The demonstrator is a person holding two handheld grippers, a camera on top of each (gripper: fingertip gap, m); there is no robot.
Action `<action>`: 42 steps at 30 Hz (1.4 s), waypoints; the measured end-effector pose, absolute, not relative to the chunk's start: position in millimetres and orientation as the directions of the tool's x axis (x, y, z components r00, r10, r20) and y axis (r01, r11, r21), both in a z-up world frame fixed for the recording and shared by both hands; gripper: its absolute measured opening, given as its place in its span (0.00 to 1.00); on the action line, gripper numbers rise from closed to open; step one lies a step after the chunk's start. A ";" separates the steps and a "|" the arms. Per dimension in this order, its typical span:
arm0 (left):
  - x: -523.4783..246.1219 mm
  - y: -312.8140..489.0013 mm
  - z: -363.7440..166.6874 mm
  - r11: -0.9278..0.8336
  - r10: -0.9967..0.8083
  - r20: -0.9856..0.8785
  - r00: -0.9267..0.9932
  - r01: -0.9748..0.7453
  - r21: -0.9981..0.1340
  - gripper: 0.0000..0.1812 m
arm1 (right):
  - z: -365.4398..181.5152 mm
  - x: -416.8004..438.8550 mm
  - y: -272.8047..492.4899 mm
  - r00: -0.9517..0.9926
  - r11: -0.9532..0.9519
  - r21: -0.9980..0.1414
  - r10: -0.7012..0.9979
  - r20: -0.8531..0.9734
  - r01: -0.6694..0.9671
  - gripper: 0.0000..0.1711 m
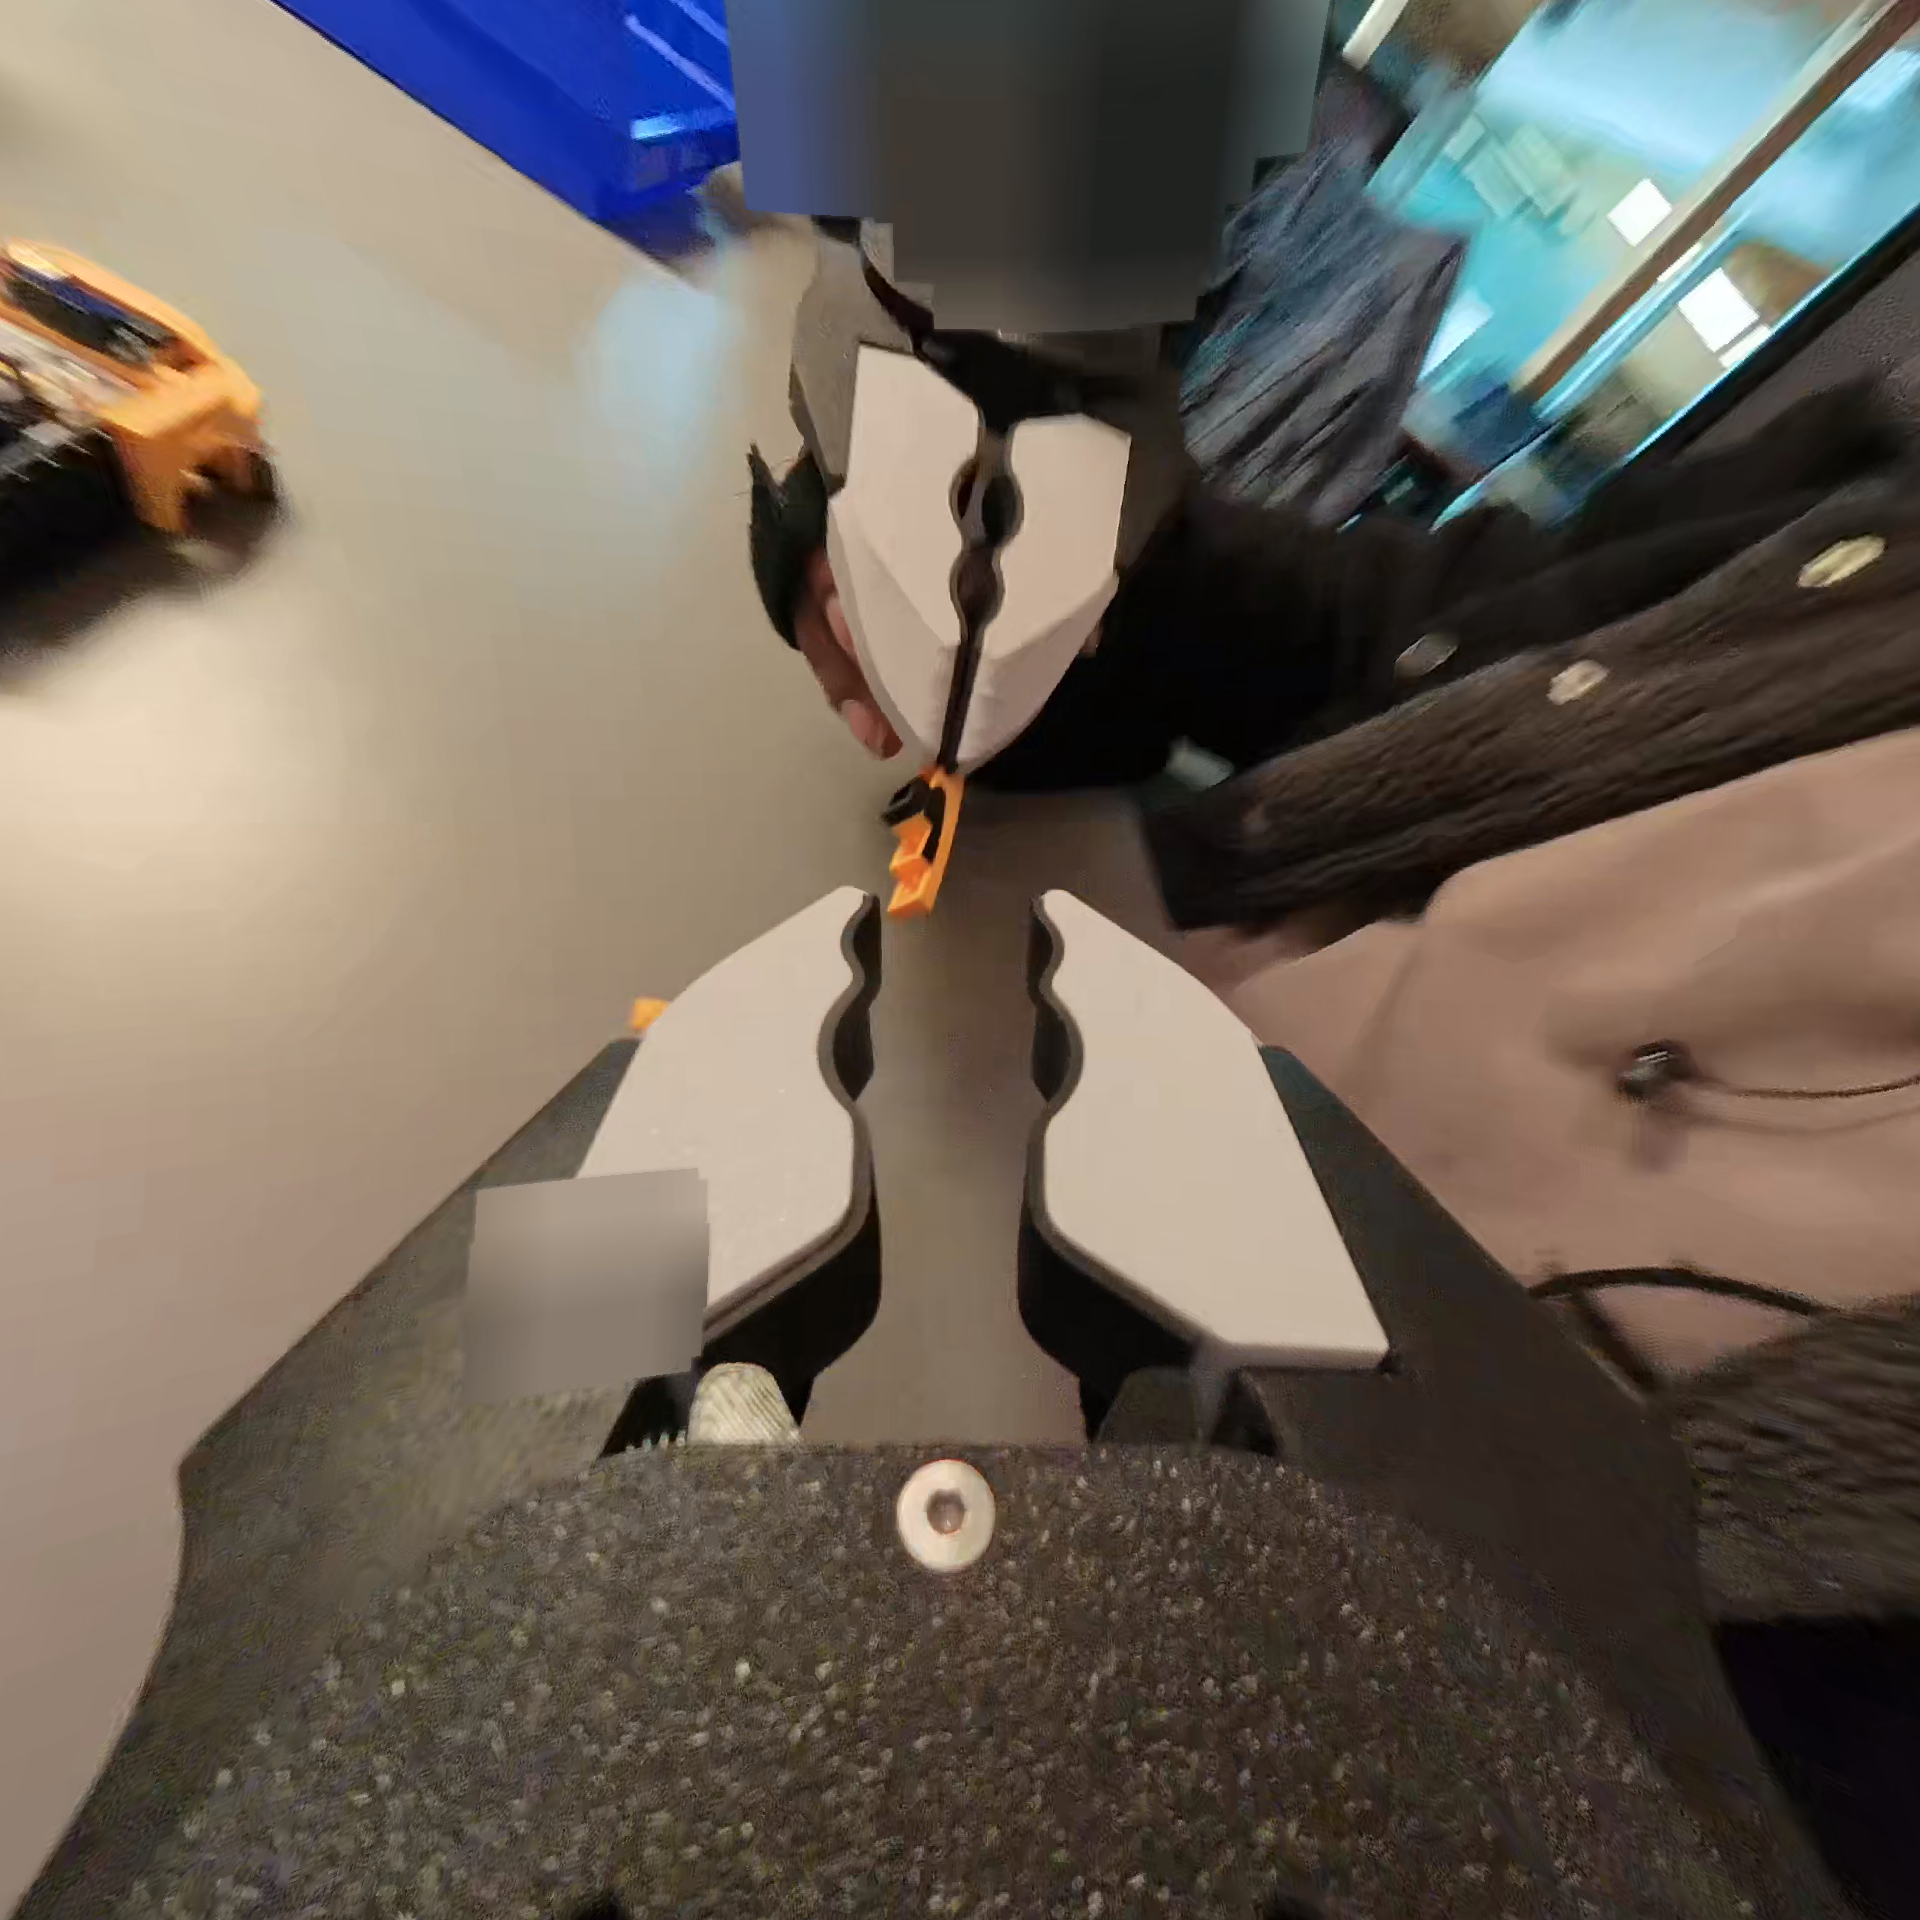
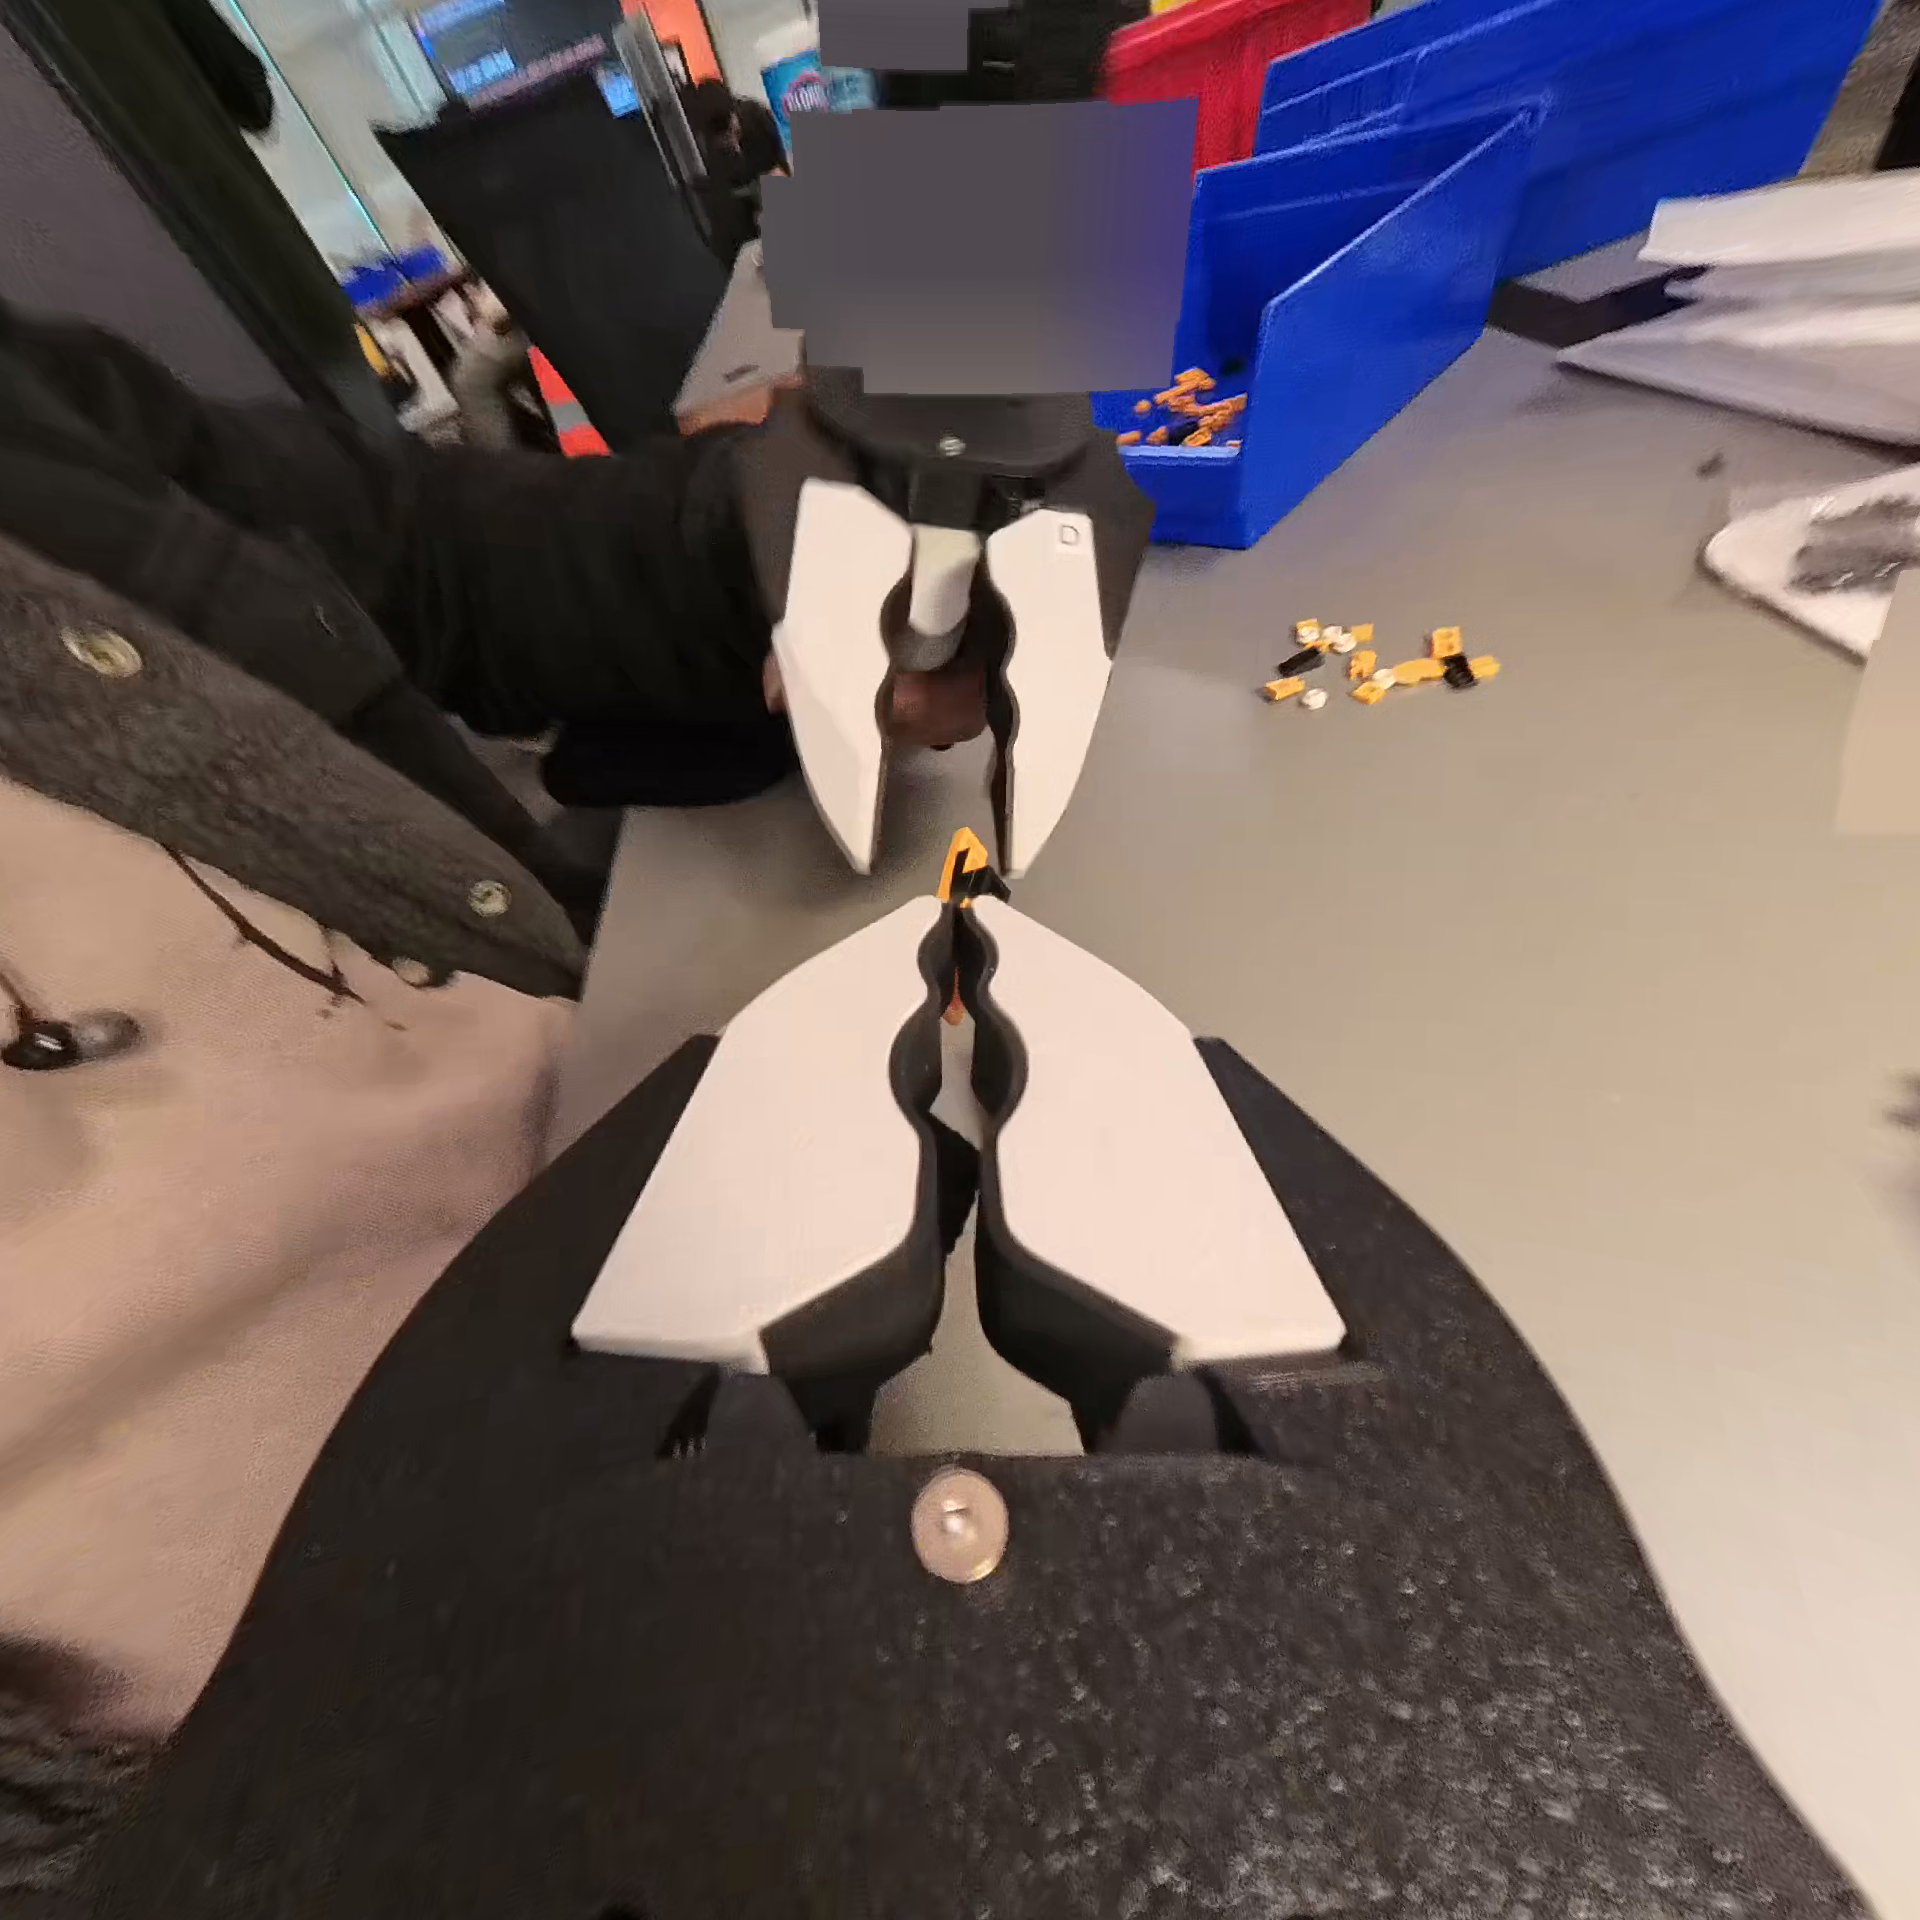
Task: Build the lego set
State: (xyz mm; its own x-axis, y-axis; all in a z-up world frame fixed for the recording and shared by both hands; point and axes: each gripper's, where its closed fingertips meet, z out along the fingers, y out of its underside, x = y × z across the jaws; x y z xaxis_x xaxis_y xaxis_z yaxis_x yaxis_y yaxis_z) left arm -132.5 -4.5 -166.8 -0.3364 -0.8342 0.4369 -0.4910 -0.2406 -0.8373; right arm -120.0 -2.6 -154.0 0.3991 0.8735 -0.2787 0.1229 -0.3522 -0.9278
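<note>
My right gripper [image 2: 961, 906] is shut on a small orange and black lego piece [image 2: 966, 868] that sticks out past its fingertips. The same piece [image 1: 920, 842] shows in the left wrist view, hanging from the right gripper's closed tips [image 1: 951, 764]. My left gripper [image 1: 954, 909] is open and empty; the piece sits just ahead of its left fingertip, not between the pads. In the right wrist view the left gripper [image 2: 935, 857] faces mine with its fingers apart, tips close to the piece. Both hover over the grey table [image 2: 1351, 987].
A partly built orange and black lego car [image 1: 114, 384] stands at the left. Loose orange, black and white pieces [image 2: 1382, 660] lie on the table. Blue bins [image 2: 1351, 281] with small parts stand behind. A person's dark sleeve [image 2: 468, 582] and coat [image 1: 1558, 675] are close by. The tips of both grippers are at nearly the same place.
</note>
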 end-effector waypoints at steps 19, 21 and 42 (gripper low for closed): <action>-121.8 8.5 -171.1 0.660 -0.730 -0.650 -0.210 -0.460 -0.593 0.04 | -153.7 -118.7 0.6 0.276 -0.586 -0.807 0.765 -0.582 -0.078 0.00; -123.9 6.6 -174.3 0.571 -0.815 -0.530 -0.234 -0.475 -0.669 0.03 | -154.7 -117.2 1.7 0.322 -0.513 -0.858 0.807 -0.495 -0.034 0.00; -131.8 14.9 -219.1 -0.055 -0.892 0.374 -0.255 -0.759 -0.648 0.04 | -212.4 -115.7 20.9 0.292 0.015 -0.662 0.890 0.350 0.749 0.05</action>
